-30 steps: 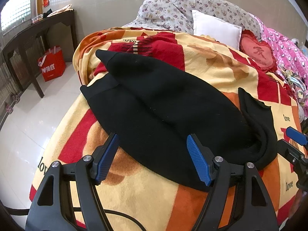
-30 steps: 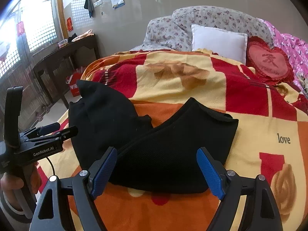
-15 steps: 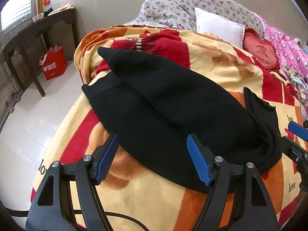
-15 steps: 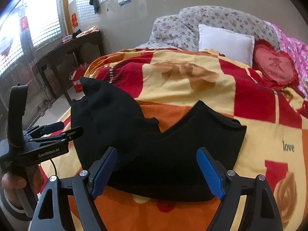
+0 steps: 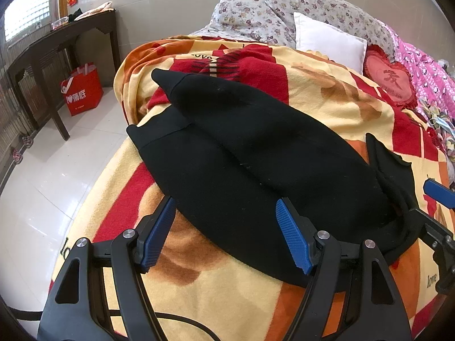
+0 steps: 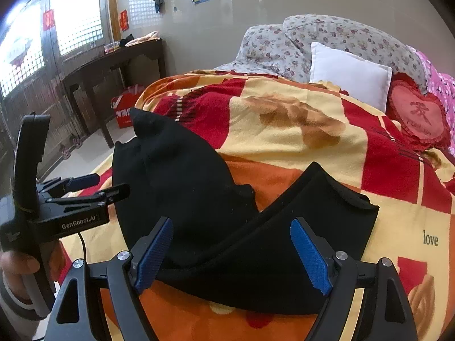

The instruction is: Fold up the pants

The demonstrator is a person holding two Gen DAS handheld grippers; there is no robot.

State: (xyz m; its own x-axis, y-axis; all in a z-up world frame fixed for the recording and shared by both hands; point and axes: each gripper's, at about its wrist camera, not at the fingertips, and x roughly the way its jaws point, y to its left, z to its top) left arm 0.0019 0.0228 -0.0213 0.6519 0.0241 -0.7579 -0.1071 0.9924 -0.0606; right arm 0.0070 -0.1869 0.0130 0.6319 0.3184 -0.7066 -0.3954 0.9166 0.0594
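Note:
Black pants [image 5: 256, 156] lie on a bed blanket [image 5: 341, 105], the two legs laid over each other and running away toward the far left. The waistband end [image 6: 327, 216] lies nearest the right gripper. My left gripper [image 5: 224, 227] is open and empty, hovering just above the near edge of the legs. My right gripper [image 6: 231, 244] is open and empty, just above the near edge of the waist part. The left gripper also shows in the right wrist view [image 6: 93, 187], and the right gripper's tip in the left wrist view [image 5: 438, 193].
The blanket is red, yellow and orange. A white pillow [image 5: 327, 39], floral pillows [image 5: 284, 8] and a red heart cushion [image 5: 392, 79] lie at the bed's head. A dark wooden table [image 5: 57, 45] and red bag [image 5: 82, 91] stand on the tiled floor at left.
Both grippers have drawn back slightly and tilted, so the pants sit lower and farther in both views. The pants have not moved. Both jaws stay open.

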